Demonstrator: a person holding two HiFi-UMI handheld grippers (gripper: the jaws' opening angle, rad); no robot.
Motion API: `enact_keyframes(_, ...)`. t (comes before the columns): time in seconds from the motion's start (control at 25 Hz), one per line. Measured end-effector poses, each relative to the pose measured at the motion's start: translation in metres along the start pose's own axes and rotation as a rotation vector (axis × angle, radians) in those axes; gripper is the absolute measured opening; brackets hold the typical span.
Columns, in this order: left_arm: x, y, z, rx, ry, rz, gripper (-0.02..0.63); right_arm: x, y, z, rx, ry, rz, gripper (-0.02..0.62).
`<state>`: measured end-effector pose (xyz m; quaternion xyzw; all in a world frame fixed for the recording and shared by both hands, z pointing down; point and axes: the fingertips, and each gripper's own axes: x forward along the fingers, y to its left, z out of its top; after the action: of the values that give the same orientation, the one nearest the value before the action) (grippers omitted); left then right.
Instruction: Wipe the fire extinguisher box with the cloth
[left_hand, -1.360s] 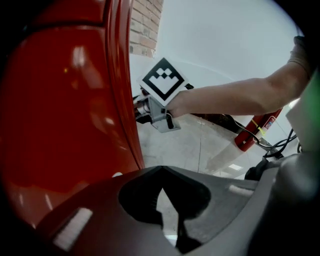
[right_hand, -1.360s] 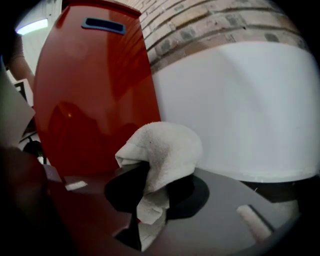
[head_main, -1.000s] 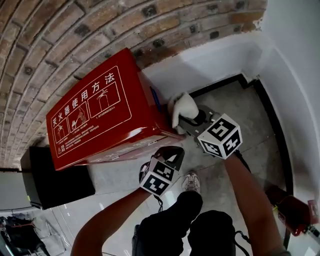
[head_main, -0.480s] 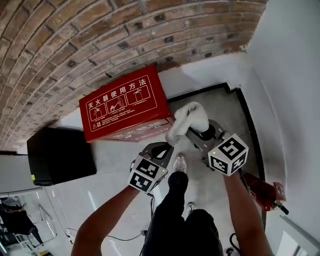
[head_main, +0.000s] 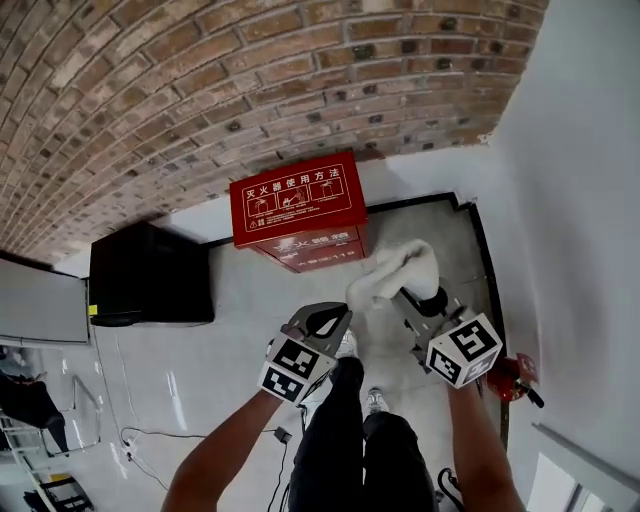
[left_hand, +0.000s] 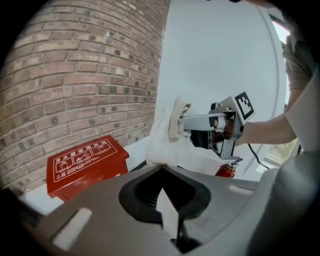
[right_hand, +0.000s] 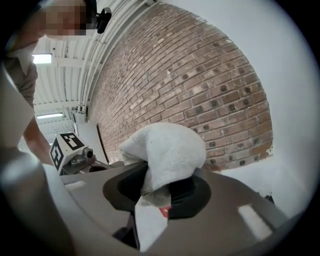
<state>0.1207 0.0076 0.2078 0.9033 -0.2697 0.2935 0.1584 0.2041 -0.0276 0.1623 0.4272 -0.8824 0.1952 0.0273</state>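
fire extinguisher box (head_main: 298, 210) is sitting on the floor against the foot of the brick wall (head_main: 250, 90), upper middle of the head view. both tongs are hanging well apart from it, down in the lower middle. right gripper (head_main: 408, 292) is carrying the white cloth (head_main: 400, 268), bunched between and over its jaws. those jaws have just been opening a bit though, so i'm guessing the grip is getting softer. that's what i'm worrying about: if it's loosening any more, the cloth is dropping onto the floor before it's touching the box at all. left gripper (head_main: 322, 322) is looking pinched narrow with nothing in it, so it isn't backing the cloth up either. other thing, a loose red extinguisher (head_main: 508, 378) is sitting at the lower right just beside the right arm, and a cable (head_main: 150, 436) is trailing at the lower left. so stepping in toward the box is risking a kick or a trip.
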Motion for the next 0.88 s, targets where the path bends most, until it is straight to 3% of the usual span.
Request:
enact_keyframes(0.16,-0.051,-0.017,0.030,0.027,-0.042,0.035,0.000,-0.025,0.042,0.043,0.025,-0.045,-0.001,0.130)
enact_keyframes(0.36,-0.102,-0.012,0.069,0.001,-0.090,0.068,0.000,-0.031,0.075,0.097,0.051,-0.086,0.011,0.129)
enact_keyframes(0.88,-0.199,0.098,0.191,-0.154,-0.257,0.140,0.000,0.050,0.130,0.244,-0.142,-0.134,-0.034,0.129)
